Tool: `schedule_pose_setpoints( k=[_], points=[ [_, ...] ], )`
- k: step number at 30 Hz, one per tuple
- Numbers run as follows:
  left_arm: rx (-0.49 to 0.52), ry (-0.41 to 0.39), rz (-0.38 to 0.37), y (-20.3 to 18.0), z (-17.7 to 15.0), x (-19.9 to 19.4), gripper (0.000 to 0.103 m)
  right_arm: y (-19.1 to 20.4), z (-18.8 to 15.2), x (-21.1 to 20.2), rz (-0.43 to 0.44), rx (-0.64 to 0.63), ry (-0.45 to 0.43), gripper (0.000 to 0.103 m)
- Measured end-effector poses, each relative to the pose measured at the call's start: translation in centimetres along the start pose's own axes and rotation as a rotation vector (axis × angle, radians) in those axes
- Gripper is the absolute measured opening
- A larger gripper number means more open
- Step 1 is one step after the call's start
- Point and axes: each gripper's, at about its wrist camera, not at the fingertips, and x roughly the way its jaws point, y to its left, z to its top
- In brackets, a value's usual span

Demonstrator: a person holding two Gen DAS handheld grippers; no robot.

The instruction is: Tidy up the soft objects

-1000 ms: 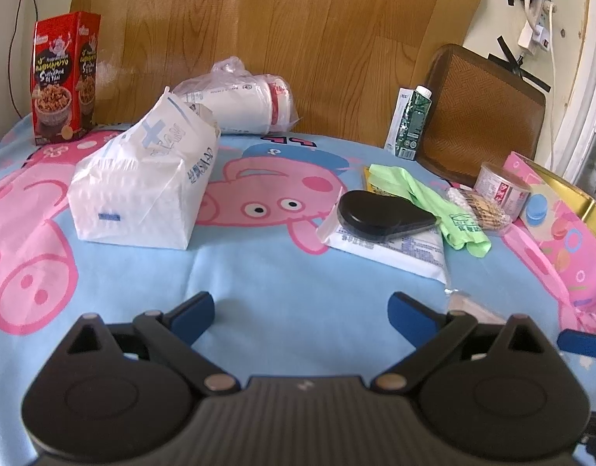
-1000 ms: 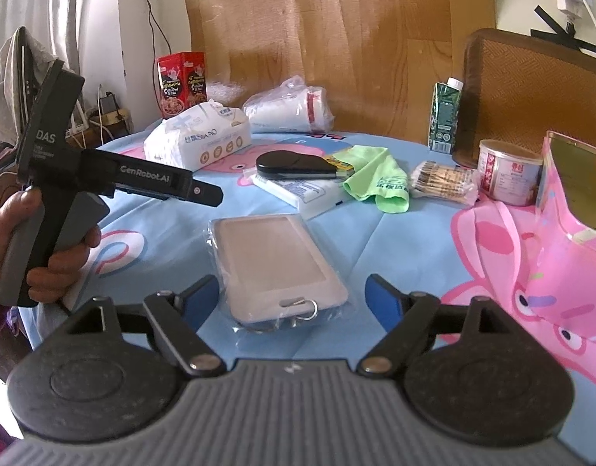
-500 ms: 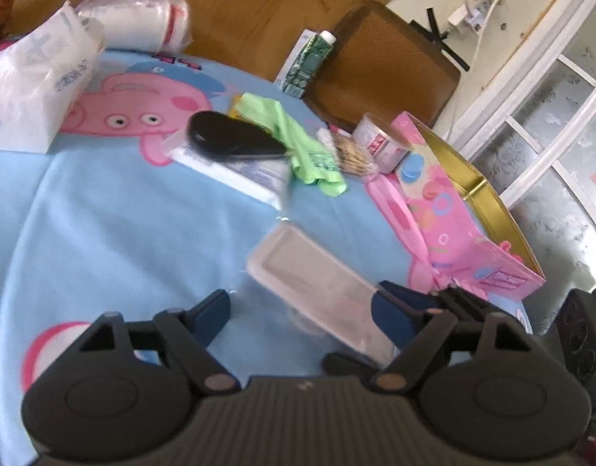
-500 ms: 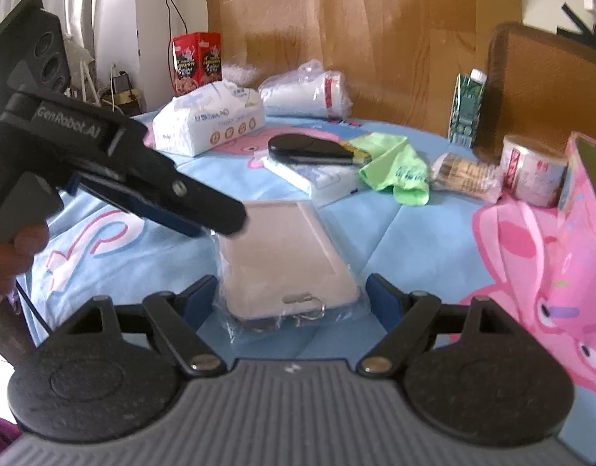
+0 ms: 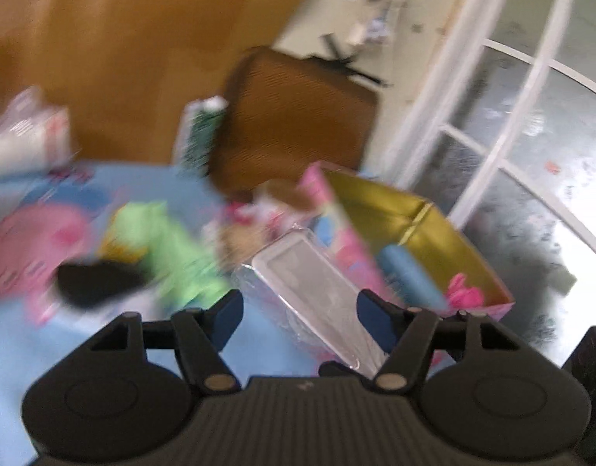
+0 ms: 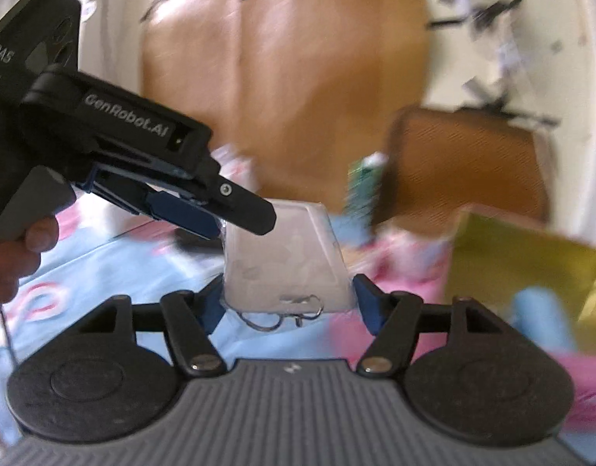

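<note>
Between the blue pads of the right gripper sits the near end of the clear packet, a pale flat case in a plastic wrap with a small wire ring at its near edge; both pads touch the sides of the packet while the jaws are closing, and the packet is lifted, above the blue cloth; at the far left corner of the packet the left gripper comes in from the left, held by a hand, and its dark finger and blue pad overlap that corner; how firmly they pinch it I cannot tell, because this part is blurred.

From the left wrist camera the same packet lies slanted between the fingers of the left gripper; its jaws are closing too; the packet passes close to the right pad, but a gap shows on the left side.

Just beyond the packet, to its right, stands the pink box with gold lining, open on top, and a light blue roll lies inside it; left of the packet a green cloth and a black flat thing rest on the table cover, both strongly blurred; farther behind the packet a green carton stands beside a brown chair back.
</note>
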Motion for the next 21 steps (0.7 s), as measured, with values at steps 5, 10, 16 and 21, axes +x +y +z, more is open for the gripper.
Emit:
schedule_pose_setpoints(
  k=[5,10,16,21],
  points=[
    [0.092,0.037,-0.094,-5.6,2.6,6.1,0.065,-5.5,0.2,-0.8,-0.164,0.019,-0.010,0.070],
    [0.160,0.044,-0.122,-10.1,3.1,10.2,0.065,-10.1,-0.9,0.7,-0.303,0.034,0.066,0.070],
    [0.166,0.039,-0.090,-10.3,2.0,10.6,0.071,-13.9,-1.6,3.0,-0.526,0.073,0.112,0.078],
    [0.111,-0.001,-0.056,-6.6,1.5,7.3,0.073,-13.1,-1.1,0.8,-0.485,0.181,0.017,0.079]
  ],
)
